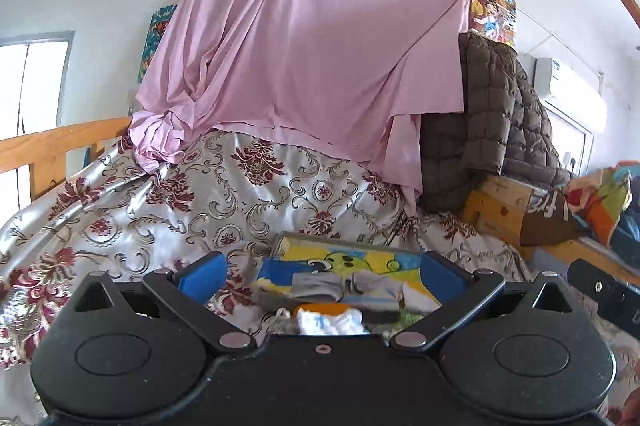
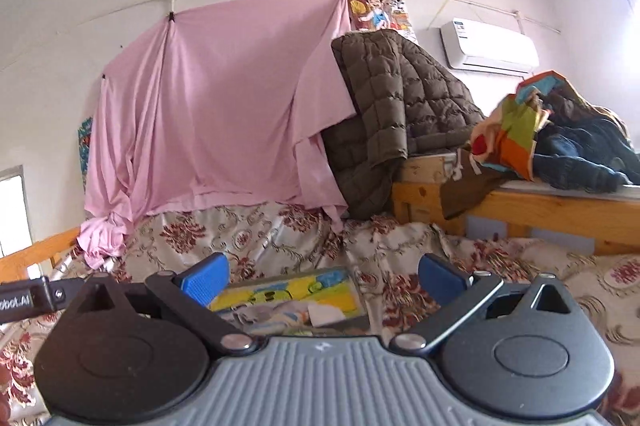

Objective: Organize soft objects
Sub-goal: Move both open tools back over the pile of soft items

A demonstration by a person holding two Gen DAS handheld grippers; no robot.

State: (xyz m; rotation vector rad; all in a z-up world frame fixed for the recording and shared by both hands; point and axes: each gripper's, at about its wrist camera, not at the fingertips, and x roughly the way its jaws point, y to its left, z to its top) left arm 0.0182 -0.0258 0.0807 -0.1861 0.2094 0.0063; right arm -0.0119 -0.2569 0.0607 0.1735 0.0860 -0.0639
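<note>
Left claw (image 1: 322, 276) spread wide, gripped nothing | right claw (image 2: 322, 276) spread wide, gripped nothing | small folded cloths (image 1: 344, 290) lay in a yellow-blue cartoon tray (image 1: 360, 256) on the floral bed cover (image 1: 200, 194), just beyond both | pink sheet (image 1: 312, 46) hung behind, brown quilted jacket (image 2: 400, 98) beside.

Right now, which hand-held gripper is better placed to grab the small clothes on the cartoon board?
Probably left. The left hand-held gripper is open with the grey folded cloth centred between its fingers; from the open right hand-held gripper, the pile sits left of centre.
</note>
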